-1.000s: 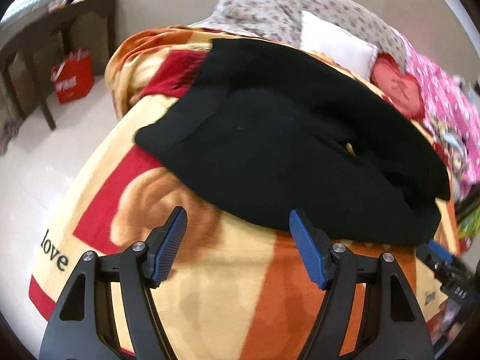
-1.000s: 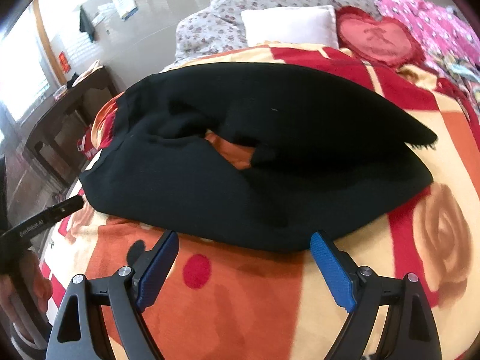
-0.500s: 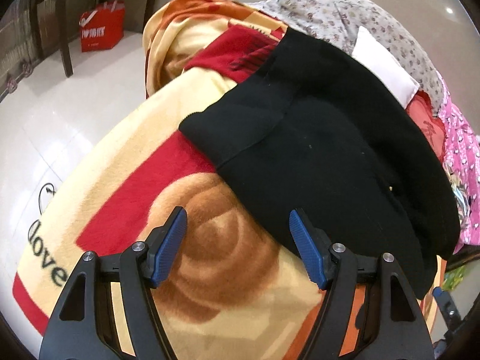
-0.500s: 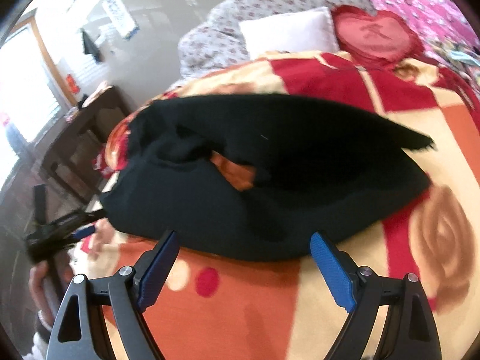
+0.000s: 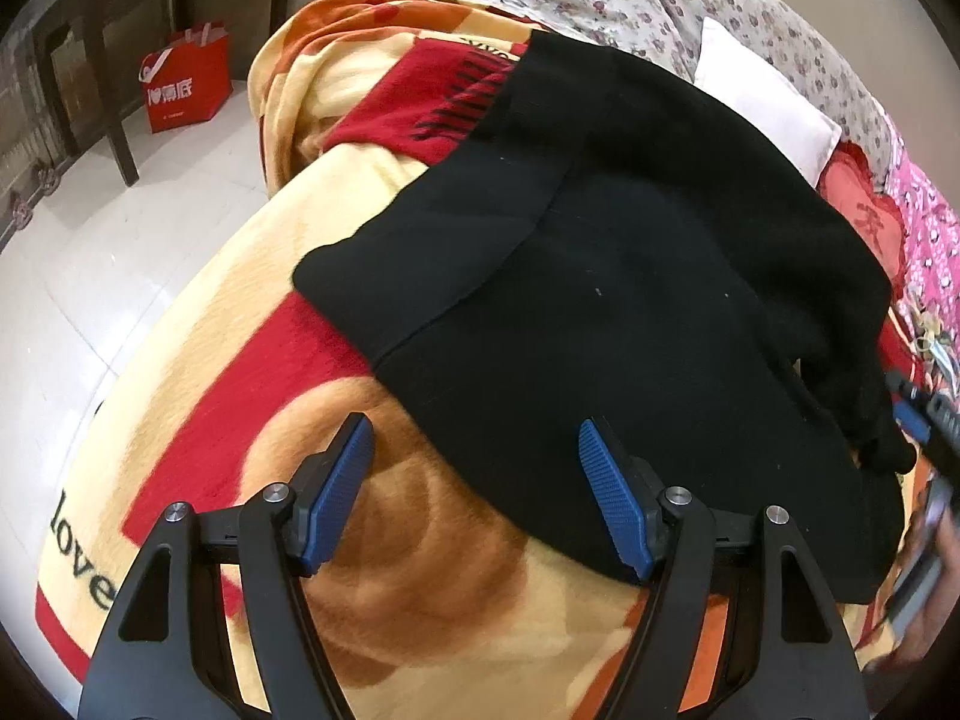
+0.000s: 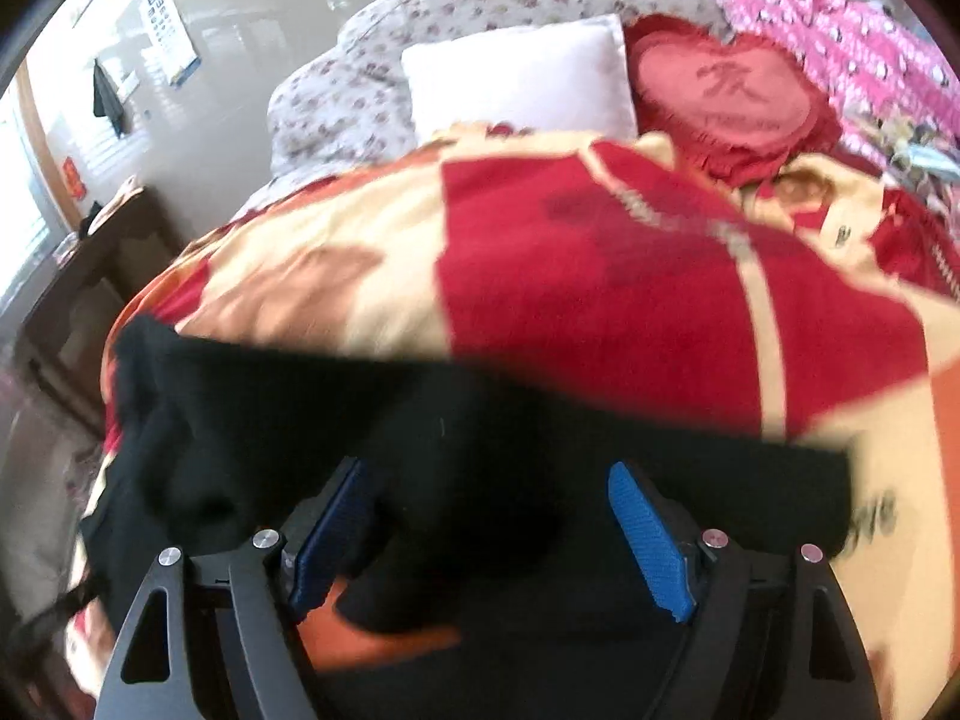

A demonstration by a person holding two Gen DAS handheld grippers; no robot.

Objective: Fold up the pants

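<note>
Black knit fabric, the pants [image 5: 630, 312], lies spread across a red, cream and orange blanket [image 5: 228, 396] on the bed, its waistband edge running from ten o'clock toward five o'clock in my left wrist view. A white pillow [image 6: 522, 84] and a red heart cushion [image 6: 732, 102] sit at twelve and one o'clock in the right wrist view, well apart from the garment.

My left hand-held gripper [image 5: 477, 486] hangs with its blue pads [image 5: 336, 492] spread apart and nothing between them; the pants' near hem sits just under the right-hand pad, at about four o'clock. My right hand-held gripper [image 6: 492, 534] is over the dark cloth, jaws narrowing from their widest, with fabric lying in the gap though the pads do not yet press it; this view is blurred, so I cannot tell which edge lies there.

I judge the step in hand to be taking hold of one end of the pants at two corners. To do it well, I would bring each gripper down onto a hem corner, catch both layers of cloth rather than the top one alone, and avoid pinching the blanket beneath. Lifting both corners evenly should keep the fold line straight.
</note>
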